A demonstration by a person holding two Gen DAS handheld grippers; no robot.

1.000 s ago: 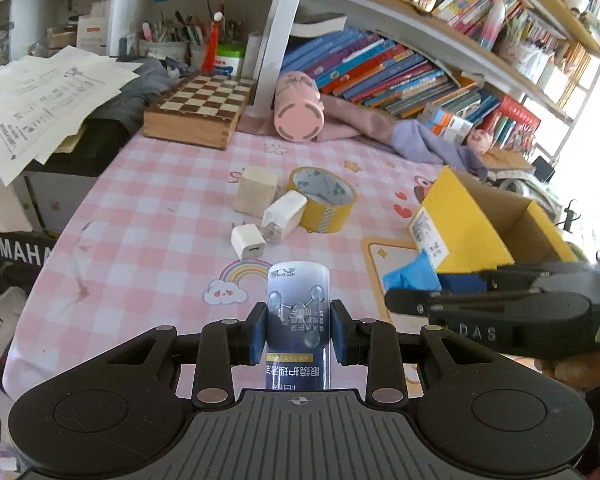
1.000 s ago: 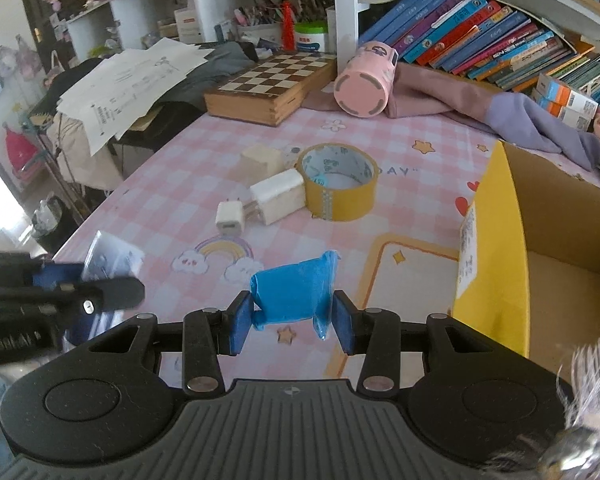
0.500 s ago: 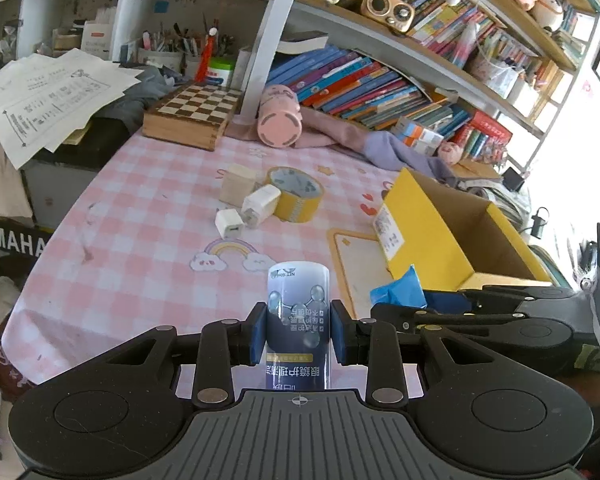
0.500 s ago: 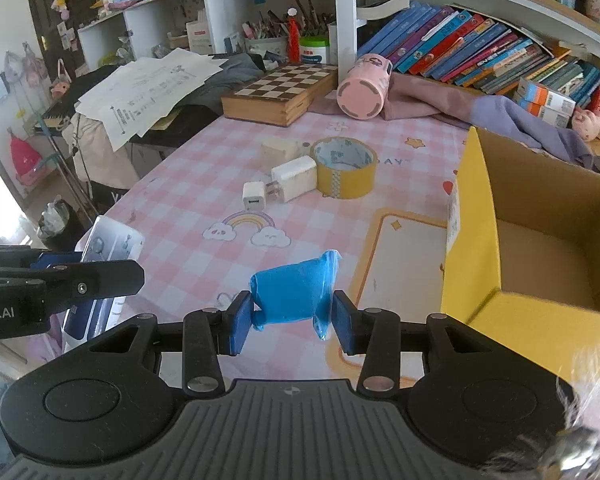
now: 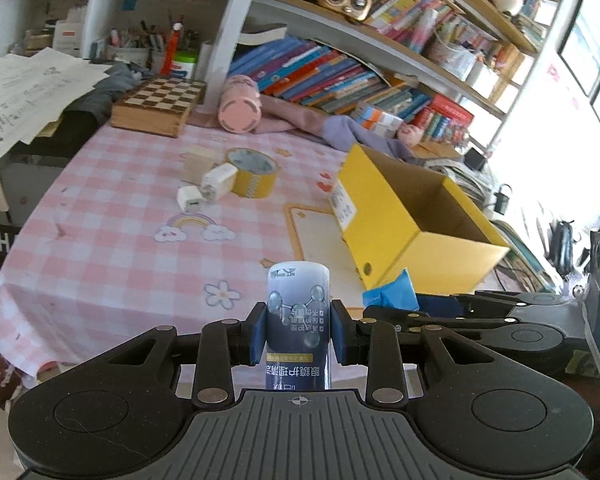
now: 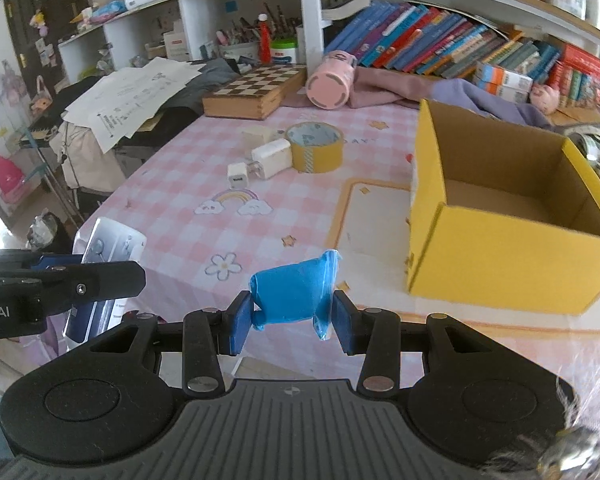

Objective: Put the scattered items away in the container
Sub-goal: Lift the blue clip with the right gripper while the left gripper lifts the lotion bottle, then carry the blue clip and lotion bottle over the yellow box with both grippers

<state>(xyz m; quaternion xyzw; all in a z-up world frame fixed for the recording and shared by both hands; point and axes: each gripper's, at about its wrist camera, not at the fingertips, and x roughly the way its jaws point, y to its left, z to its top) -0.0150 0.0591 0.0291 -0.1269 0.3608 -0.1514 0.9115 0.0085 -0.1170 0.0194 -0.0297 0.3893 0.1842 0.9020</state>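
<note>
Left gripper (image 5: pixel 298 334) clamps a navy-and-white cylindrical bottle (image 5: pixel 298 320). Right gripper (image 6: pixel 291 322) pinches a crumpled blue plastic packet (image 6: pixel 294 294), near the open yellow cardboard box (image 6: pixel 500 264).

- Daylight, strong. Source: windows (image 5: pixel 588 52) at right of left wrist view, blown out to near white.
- Glare washes the right margin there; shelf (image 5: pixel 440 64) ends fade into haze.
- Tablecloth (image 5: pixel 112 216) evenly lit, pink checks clear; shadows soft and faint.
- Yellow box (image 6: pixel 496 264): near wall slightly smeared in right wrist view, lower edge blurred. Inside wall shaded.
- Heavy fisheye bend in both views; shelving curves, corners go black.
- Gripper bodies at the bottom dark, low detail, mild sheen on ribbed plastic.
- Bottom right of right wrist view: a soft, out-of-focus fuzzy patch (image 6: pixel 560 448), cannot tell what.
- Books (image 6: pixel 420 48) sharp, colours saturated.
</note>
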